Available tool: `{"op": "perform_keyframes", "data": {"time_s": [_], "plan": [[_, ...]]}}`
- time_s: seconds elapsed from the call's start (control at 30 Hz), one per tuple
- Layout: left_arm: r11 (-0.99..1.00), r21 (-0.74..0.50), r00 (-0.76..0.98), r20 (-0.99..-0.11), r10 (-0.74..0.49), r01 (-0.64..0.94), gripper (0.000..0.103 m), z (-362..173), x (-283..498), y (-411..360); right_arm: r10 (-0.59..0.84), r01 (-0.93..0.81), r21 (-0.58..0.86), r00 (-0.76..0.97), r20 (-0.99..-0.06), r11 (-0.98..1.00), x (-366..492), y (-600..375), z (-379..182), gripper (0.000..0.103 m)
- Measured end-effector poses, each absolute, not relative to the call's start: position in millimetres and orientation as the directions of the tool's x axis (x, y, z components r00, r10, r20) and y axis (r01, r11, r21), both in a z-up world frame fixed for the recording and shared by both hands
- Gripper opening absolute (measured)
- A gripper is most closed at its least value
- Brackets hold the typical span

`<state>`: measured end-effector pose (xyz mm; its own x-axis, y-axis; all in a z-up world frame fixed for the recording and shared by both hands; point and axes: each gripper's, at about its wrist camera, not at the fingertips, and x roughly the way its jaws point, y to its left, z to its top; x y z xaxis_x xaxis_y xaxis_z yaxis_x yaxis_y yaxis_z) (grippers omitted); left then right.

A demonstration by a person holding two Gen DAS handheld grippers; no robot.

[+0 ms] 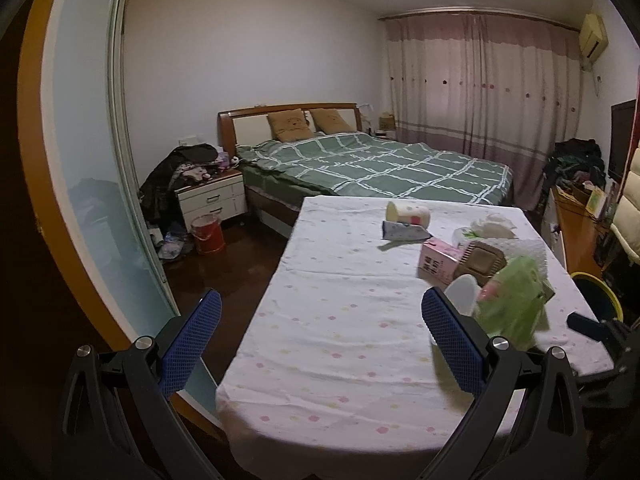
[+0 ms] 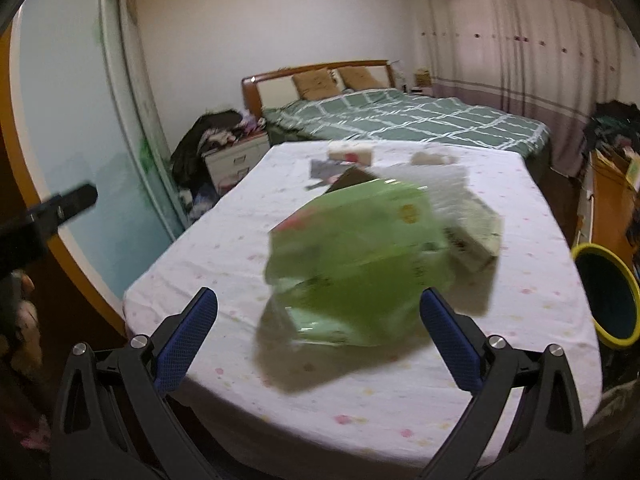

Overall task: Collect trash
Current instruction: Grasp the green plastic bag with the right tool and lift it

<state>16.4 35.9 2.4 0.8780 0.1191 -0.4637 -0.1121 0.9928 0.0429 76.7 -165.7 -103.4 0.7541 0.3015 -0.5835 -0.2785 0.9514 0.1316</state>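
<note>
My right claw [image 2: 318,336] stands wide open with nothing between its blue pads, and straight ahead of it, just beyond the fingertips, the crumpled green plastic bag [image 2: 356,260] shows as a blur over the white flower-print tablecloth [image 2: 400,408]; whether the bag is resting on the cloth or just off it I cannot tell. It lies dead centre of my right claw's opening, bulky rather than long, so I judge no turn of the wrist is needed, only a push forward and a squeeze. My left claw [image 1: 320,344] is also spread wide and empty, and from there the bag [image 1: 514,300] sits off to the right past its right finger, so my right hand is the nearer one. Behind the bag are more loose things: a pink carton [image 1: 438,262], a brown box [image 1: 482,260], a pale cylindrical canister lying on its side [image 1: 408,213], and a white crumpled wad [image 1: 494,225]. Off the table's right edge stands a round bin with a yellow rim [image 2: 608,292]; its dark inside shows nothing I can make out, and I take it as the place for the trash.
</note>
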Motion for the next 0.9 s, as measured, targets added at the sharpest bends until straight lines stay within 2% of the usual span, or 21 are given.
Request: {"op": "perform_keyframes", "data": {"time_s": [0.2,0.33,0.5,0.57,0.73,0.83,0.9], "plan": [[0.994,0.035,0.868,-0.485,0.107,-0.103,0.099,-5.7,22.3,43.6,0.204,-0.237,0.027,0.768,-0.608,0.971,89.8,-142.2,-123.5,0.095],[0.995,0.029,0.863,-0.496,0.099,-0.098,0.099,-11.4,24.0,45.6,0.137,-0.202,-0.033,0.769,-0.625,0.979,96.3,-137.5,-136.0,0.078],[0.995,0.023,0.856,-0.508,0.095,-0.097,0.099,-16.9,28.4,46.9,0.128,-0.201,-0.038,0.745,-0.655,0.979,103.3,-137.4,-146.2,0.062],[0.995,0.025,0.854,-0.512,0.094,-0.094,0.099,-18.4,29.3,45.6,0.139,-0.212,-0.03,0.735,-0.664,0.977,101.2,-137.4,-148.3,0.055],[0.997,0.018,0.853,-0.517,0.078,-0.08,0.099,-21.8,31.6,43.9,0.177,-0.239,0.0,0.722,-0.669,0.971,97.4,-138.5,-149.2,0.022],[0.997,0.018,0.85,-0.522,0.076,-0.078,0.099,-24.0,32.6,41.8,0.202,-0.254,0.017,0.727,-0.656,0.967,91.4,-142.6,-144.2,0.01],[0.997,0.016,0.848,-0.525,0.073,-0.076,0.099,-25.5,34.9,40.8,0.233,-0.269,0.043,0.73,-0.642,0.962,84.4,-149.9,-137.5,0.007]]}}
